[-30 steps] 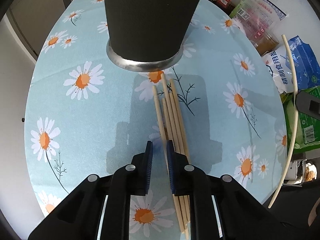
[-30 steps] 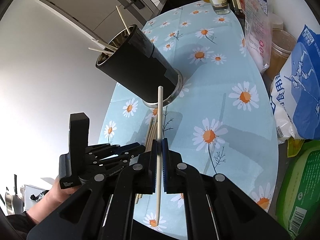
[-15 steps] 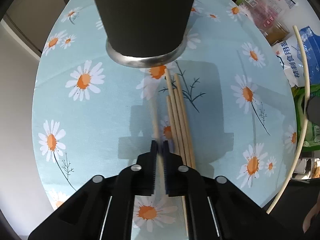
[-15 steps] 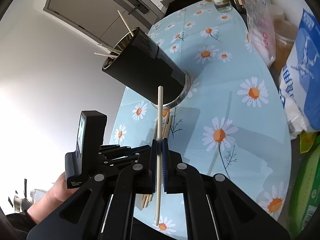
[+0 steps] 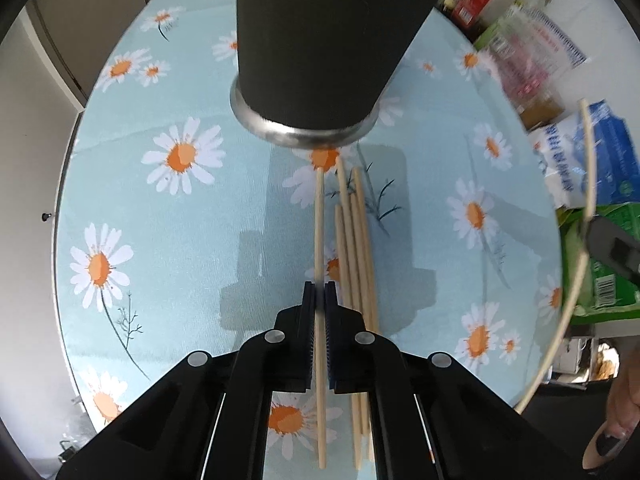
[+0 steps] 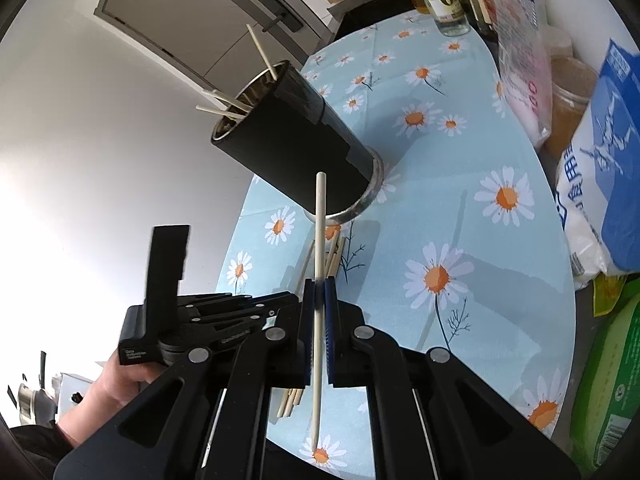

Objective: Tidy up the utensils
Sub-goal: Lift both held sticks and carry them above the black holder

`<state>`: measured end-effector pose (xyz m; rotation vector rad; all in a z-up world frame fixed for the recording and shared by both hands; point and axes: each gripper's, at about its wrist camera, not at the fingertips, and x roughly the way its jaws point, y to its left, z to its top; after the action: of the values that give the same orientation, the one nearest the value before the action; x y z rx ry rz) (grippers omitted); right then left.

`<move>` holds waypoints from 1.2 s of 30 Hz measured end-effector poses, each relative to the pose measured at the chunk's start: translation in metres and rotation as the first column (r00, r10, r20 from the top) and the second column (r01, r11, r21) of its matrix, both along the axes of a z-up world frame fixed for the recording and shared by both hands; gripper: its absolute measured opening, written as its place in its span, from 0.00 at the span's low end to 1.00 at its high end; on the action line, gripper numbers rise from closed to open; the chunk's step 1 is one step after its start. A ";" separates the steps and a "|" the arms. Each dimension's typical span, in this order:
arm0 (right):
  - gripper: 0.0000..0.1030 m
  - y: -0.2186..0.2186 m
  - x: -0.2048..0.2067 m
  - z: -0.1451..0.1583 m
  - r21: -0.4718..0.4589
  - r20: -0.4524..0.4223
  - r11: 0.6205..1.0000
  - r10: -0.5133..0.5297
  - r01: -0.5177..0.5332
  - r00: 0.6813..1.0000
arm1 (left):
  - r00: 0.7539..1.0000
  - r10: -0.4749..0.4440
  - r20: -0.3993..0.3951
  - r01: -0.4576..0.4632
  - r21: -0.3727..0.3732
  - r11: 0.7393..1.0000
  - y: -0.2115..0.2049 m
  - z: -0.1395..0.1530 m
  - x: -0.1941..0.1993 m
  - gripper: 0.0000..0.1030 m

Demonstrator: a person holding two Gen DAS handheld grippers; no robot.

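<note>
A tall black holder with a metal base stands on the daisy tablecloth; in the right wrist view the holder has several pale chopsticks in its mouth. My left gripper is shut on one wooden chopstick, lifted a little beside a bundle of wooden chopsticks lying before the holder. My right gripper is shut on a pale chopstick, held upright above the table's right side; it also shows in the left wrist view.
Bottles, jars and food bags crowd the table's right and far edge; a blue-white bag and a green box lie at the right. The round table's near edge drops off at left. A cabinet door is behind.
My left gripper closed on one wooden chopstick and drew it out left of the bundle, lifting it. My right gripper kept its pale chopstick and rose slightly.
</note>
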<state>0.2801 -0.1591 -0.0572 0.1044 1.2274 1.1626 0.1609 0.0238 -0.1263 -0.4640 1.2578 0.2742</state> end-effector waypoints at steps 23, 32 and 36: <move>0.05 0.034 -0.003 0.067 0.132 0.146 0.986 0.079 -0.099 0.986 | 0.916 0.034 0.400 -0.035 -0.003 0.999 0.001 0.140 -0.040 0.04; 0.05 0.041 -0.006 0.093 0.193 0.208 0.978 0.032 -0.073 0.978 | 0.858 0.017 0.514 -0.028 0.014 1.000 0.015 0.167 -0.039 0.04; 0.05 0.043 -0.005 0.112 0.257 0.239 0.966 -0.023 -0.040 0.971 | 0.829 -0.011 0.558 -0.001 0.021 1.000 0.019 0.182 -0.039 0.04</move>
<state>0.2749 -0.1161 0.0548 0.1500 0.8589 1.2996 0.1220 0.0427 0.0557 -0.4789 0.6769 0.1286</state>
